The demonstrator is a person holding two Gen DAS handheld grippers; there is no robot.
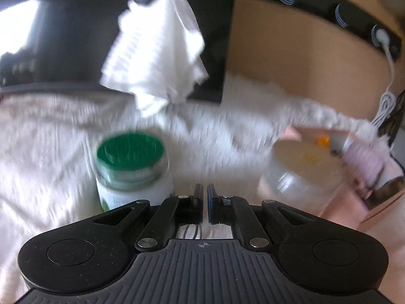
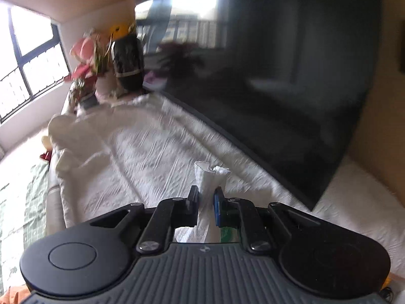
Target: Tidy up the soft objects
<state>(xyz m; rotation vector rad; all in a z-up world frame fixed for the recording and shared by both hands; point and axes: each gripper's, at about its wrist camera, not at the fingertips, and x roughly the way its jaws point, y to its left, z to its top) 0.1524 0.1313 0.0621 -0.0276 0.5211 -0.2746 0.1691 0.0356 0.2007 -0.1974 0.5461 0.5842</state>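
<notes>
A: Two grippers, one cloth. Where is the cloth?

B: The right gripper (image 2: 205, 197) pinches a white cloth (image 2: 209, 177) between its fingers. A bunched end sticks up past the fingertips, and the rest hangs down below them. In the left wrist view the same cloth (image 1: 154, 48) hangs in the air, long axis running top to bottom, above and beyond a jar (image 1: 131, 169).

A: And the left gripper?

B: The left gripper (image 1: 205, 190) has its jaws nearly together with nothing between them. It sits low, just behind the jar, so the cloth lies ahead of it and higher up. The right hand is plainly the one on the cloth.

A: What containers are there?

B: The jar has a green lid, screwed on, and looks filled with something white. To its right stands a clear tub (image 1: 303, 167); I see orange and yellow blurs in it, but cannot tell what they are.

A: What is underneath?

B: A white quilted cover (image 2: 157, 162), with a big dark screen (image 2: 278, 76) behind it.

A: What next, likely?

B: I judge the cloth must come down onto the cover or toward the tub; the left could take its hanging end.
</notes>
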